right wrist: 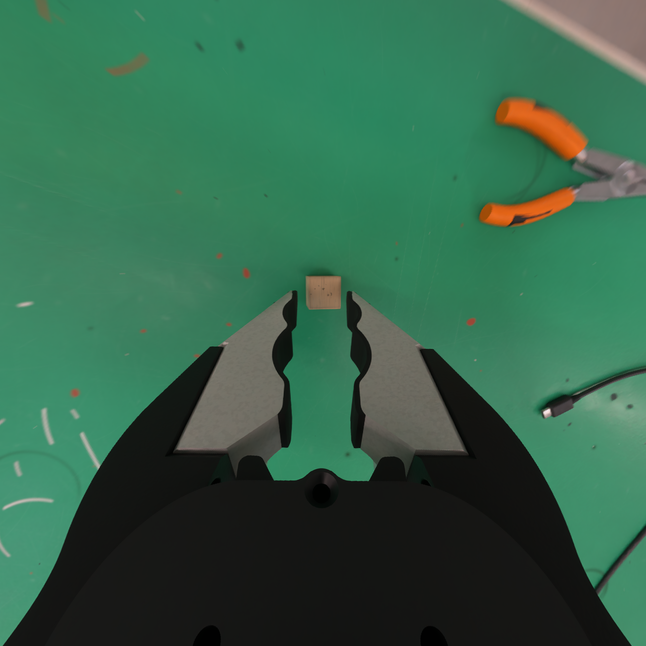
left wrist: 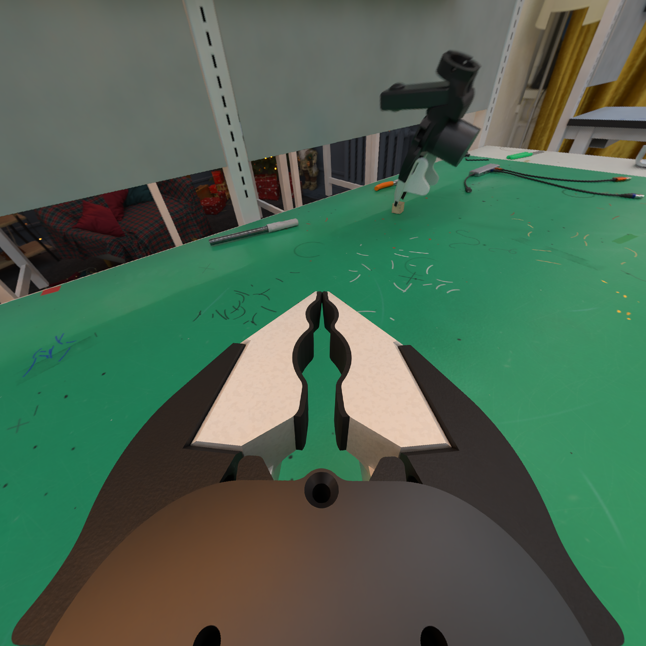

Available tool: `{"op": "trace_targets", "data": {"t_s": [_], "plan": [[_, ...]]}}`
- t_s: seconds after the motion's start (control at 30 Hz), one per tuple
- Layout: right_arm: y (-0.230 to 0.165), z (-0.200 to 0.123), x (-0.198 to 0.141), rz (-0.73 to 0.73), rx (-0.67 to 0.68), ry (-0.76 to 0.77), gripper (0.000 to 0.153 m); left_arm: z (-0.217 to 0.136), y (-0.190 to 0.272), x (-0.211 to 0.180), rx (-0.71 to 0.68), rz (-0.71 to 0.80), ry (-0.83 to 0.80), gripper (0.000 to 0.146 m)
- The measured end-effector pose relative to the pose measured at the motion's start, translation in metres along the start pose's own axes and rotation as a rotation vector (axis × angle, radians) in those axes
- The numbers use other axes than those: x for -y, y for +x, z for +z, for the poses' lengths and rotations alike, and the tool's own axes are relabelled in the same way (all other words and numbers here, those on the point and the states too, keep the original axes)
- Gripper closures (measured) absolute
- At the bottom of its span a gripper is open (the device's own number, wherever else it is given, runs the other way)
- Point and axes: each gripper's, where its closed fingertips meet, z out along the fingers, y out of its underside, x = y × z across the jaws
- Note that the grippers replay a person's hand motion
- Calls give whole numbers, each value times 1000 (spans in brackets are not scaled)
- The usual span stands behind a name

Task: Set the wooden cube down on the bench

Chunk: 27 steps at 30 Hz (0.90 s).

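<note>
In the left wrist view, a dark sofa with red cushions (left wrist: pixel 105 223) shows past the far left edge of the green tabletop (left wrist: pixel 140 349), under a grey panel with slotted white uprights (left wrist: pixel 223 105). Nearer on that side, blue scribbles (left wrist: pixel 49 353) and black wire scraps (left wrist: pixel 241 307) mark the mat, and a marker (left wrist: pixel 253 231) with a white cap lies along the far edge. In the middle foreground the left tongs (left wrist: pixel 322 295) hang low over the tabletop with their tips pressed together and nothing between them. Further right and well away, the right tongs (left wrist: pixel 399 202) point steeply down at the cube (left wrist: pixel 398 208), which sits on the tabletop right at their tips; from here I cannot tell whether they touch it. Orange pliers (left wrist: pixel 384 185) lie just behind, and black cables (left wrist: pixel 559 181) with a grey hub (left wrist: pixel 484 170) run off to the right, near a green tool (left wrist: pixel 521 155) on the white ledge. In the right wrist view, white flecks (right wrist: pixel 47 426) and red spots (right wrist: pixel 246 272) dot the left of the mat. At centre the right tongs (right wrist: pixel 321 300) stand parted, wider than the cube (right wrist: pixel 323 292), which rests on the tabletop between and just ahead of the tips, with a clear gap on each side. To the right lie the pliers (right wrist: pixel 538 129) with handles spread, and below them a cable plug (right wrist: pixel 557 409).
</note>
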Motion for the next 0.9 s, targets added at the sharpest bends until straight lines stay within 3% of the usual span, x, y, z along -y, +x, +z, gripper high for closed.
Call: {"op": "trace_targets", "data": {"t_s": [0.1, 0.2, 0.33, 0.43, 0.63, 0.77, 0.9], "plan": [[-12, -41, 19, -44, 27, 199, 117, -3, -11, 1, 34, -14, 4, 146], [-47, -110, 25, -119, 99, 496, 113, -9, -31, 5, 103, -39, 12, 146], [-118, -200, -19, -248, 236, 792, 113, -18, -70, 19, 175, -77, -14, 146], [-170, -232, -72, -313, 364, 875, 113, -15, -102, 31, 171, -141, -109, 137], [-240, -213, -157, -348, 521, 831, 114, 27, -190, 21, 245, -186, -447, 122], [-259, -191, -178, -356, 542, 808, 115, 53, -248, -30, 306, -285, -766, 119], [-267, -190, -181, -357, 578, 811, 116, 72, -271, -75, 296, -461, -911, 117]]}}
